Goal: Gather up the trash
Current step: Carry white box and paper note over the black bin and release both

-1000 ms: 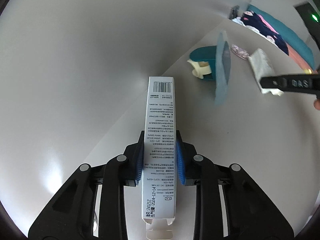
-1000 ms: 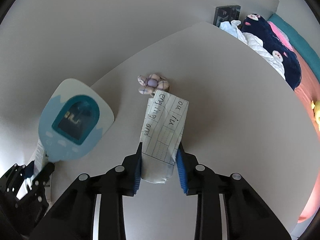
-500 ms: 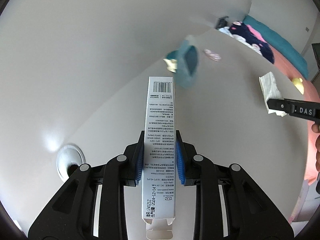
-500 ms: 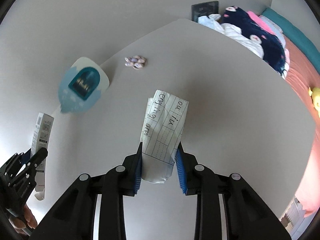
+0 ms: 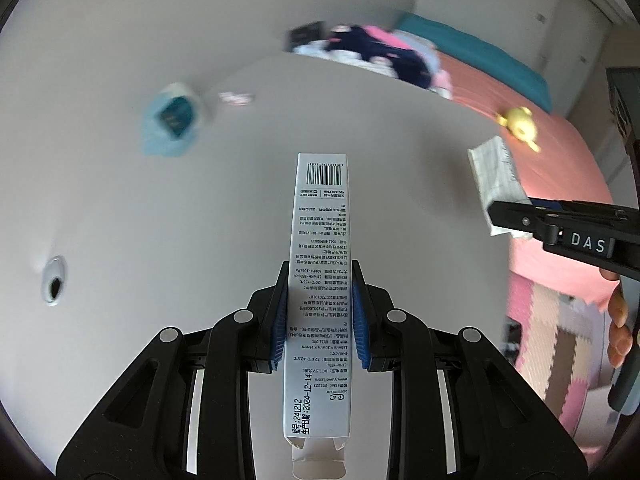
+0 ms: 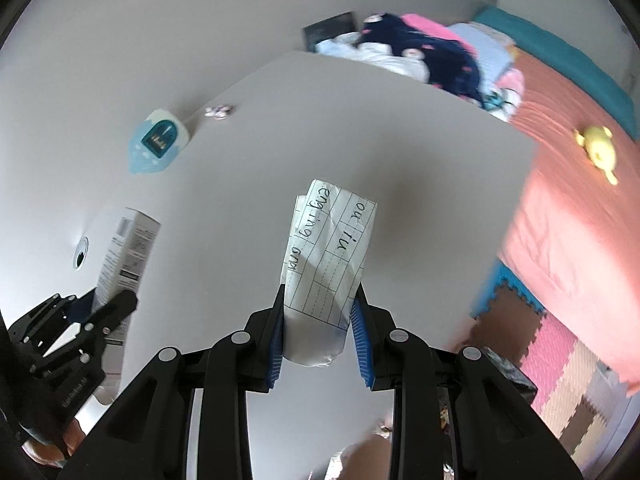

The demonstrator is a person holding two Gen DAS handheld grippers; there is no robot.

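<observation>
The left gripper (image 5: 320, 312) is clamped on a long white carton (image 5: 320, 280) printed with a barcode and small text, its blue pads pressing both narrow sides partway along; the carton juts forward, lifted clear of the white table (image 5: 380, 120). The right gripper (image 6: 318, 332) is closed on a folded sheet of lined paper (image 6: 328, 248) bearing handwriting, held off the table too. From the right wrist view the left gripper (image 6: 92, 320) and its carton (image 6: 128, 248) appear at the near left. On the table's far left lie a blue and white card (image 6: 158, 146) and a small flower-shaped trinket (image 6: 218, 111), close together. A round grommet hole (image 5: 54, 280) sits at the left edge. Beyond the table, a pink bed (image 6: 568, 216) carries piled clothes (image 6: 420, 56) and a yellow plush toy (image 6: 596, 148).
</observation>
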